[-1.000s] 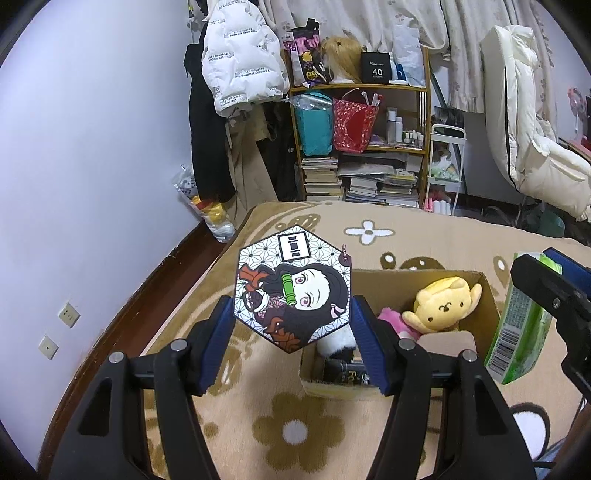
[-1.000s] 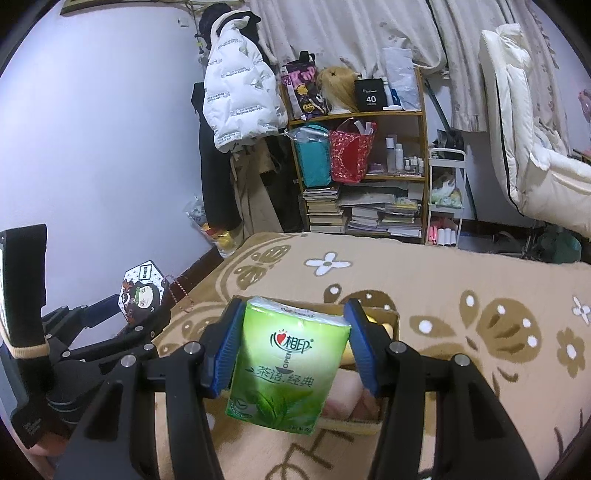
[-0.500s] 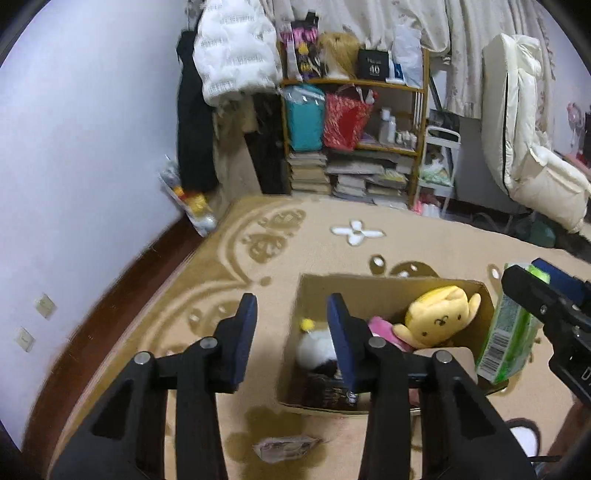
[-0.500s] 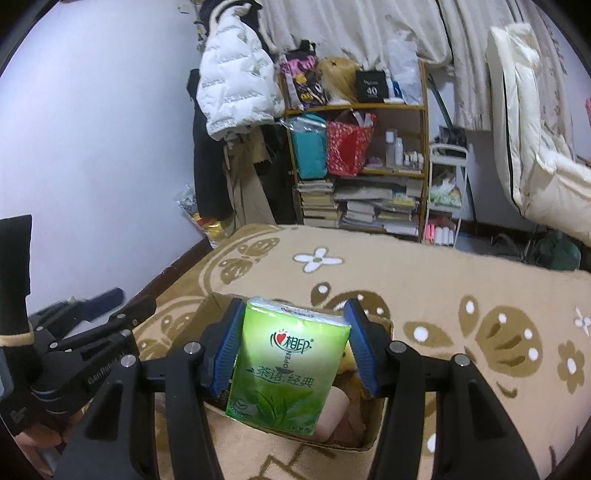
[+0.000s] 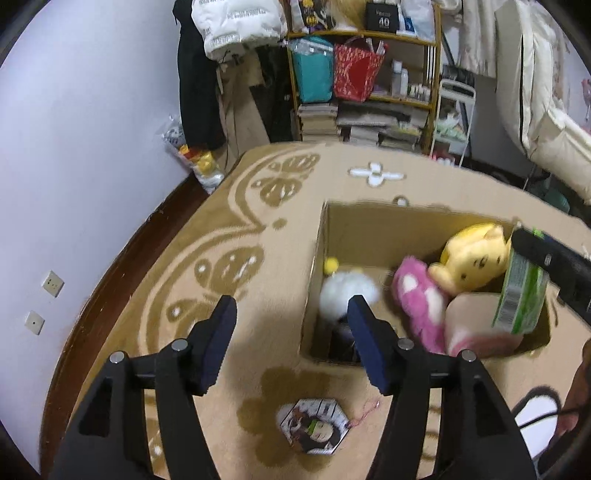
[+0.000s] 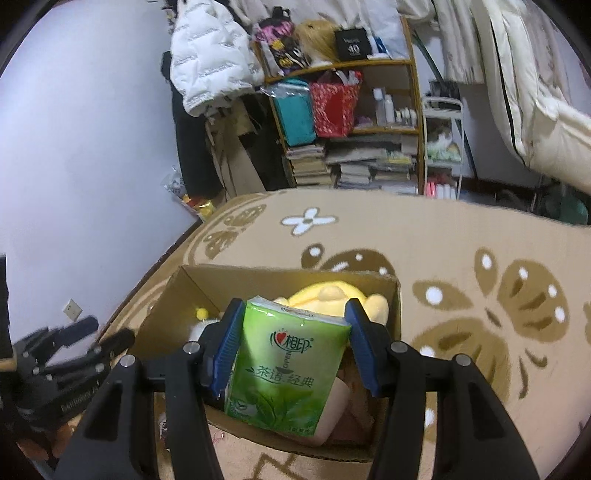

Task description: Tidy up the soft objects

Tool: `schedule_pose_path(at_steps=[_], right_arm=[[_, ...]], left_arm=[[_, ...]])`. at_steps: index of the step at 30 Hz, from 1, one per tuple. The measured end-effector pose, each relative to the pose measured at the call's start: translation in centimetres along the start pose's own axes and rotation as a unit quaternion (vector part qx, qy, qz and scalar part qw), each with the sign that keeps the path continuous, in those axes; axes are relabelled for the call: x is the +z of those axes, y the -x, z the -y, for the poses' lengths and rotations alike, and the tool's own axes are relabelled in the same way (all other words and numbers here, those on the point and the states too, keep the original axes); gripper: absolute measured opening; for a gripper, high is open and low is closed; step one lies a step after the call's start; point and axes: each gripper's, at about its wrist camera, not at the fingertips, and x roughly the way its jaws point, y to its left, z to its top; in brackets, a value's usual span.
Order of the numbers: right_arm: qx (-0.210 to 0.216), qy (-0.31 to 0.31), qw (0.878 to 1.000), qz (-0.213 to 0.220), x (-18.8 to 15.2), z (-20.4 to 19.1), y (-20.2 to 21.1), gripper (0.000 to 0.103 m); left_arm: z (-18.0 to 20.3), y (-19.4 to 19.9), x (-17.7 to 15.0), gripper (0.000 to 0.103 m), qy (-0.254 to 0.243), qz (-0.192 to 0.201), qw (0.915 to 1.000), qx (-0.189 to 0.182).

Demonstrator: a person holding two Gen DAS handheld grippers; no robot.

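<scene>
An open cardboard box (image 5: 373, 232) stands on the patterned carpet. It holds a yellow plush (image 5: 472, 258), a pink plush (image 5: 417, 299), a white fluffy toy (image 5: 343, 291) and a pale pink cushion (image 5: 476, 328). My left gripper (image 5: 291, 339) is open and empty above the box's near left corner. A hexagonal anime cushion (image 5: 314, 428) lies on the carpet below it. My right gripper (image 6: 291, 347) is shut on a green tissue pack (image 6: 284, 373) and holds it over the box (image 6: 280, 273); the pack also shows in the left wrist view (image 5: 521, 299).
A cluttered wooden shelf (image 5: 365, 74) with bags and books stands at the far wall beside hanging coats (image 5: 236, 26). A white puffy bedding roll (image 5: 535, 92) is at the right. The wall and wooden floor edge (image 5: 122, 273) run along the left.
My left gripper opened and let the hexagonal cushion fall to the carpet beside the box. My right gripper moved the tissue pack forward over the box.
</scene>
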Motion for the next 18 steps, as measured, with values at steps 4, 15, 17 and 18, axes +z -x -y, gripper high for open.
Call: schedule_pose_path(at_steps=[4,15,17,18], right_arm=[[-0.009,-0.003,1.000,-0.006,-0.3,0.3,-0.1,0.062],[-0.035,-0.004,0.999,0.006,-0.5,0.8,0.7,0.088],[-0.035,-0.011,0.999,0.008,-0.6,1.1,0.9,0.089],[-0.034,-0.015,0.999,0.008,-0.6,1.2,1.0,0.089]], left_arm=[[-0.5,-0.5,-0.9,0.080,0.005,-0.015,0.9999,0.003],[-1.4,-1.2,-2.6,0.099,0.018,-0.031,0.9993,-0.009],[-1.7,-1.1,-2.9,0.099,0.024,-0.032,0.9990,-0.019],[-1.8,-1.1,-3.1,0.099,0.022,-0.033,0.9990,-0.017]])
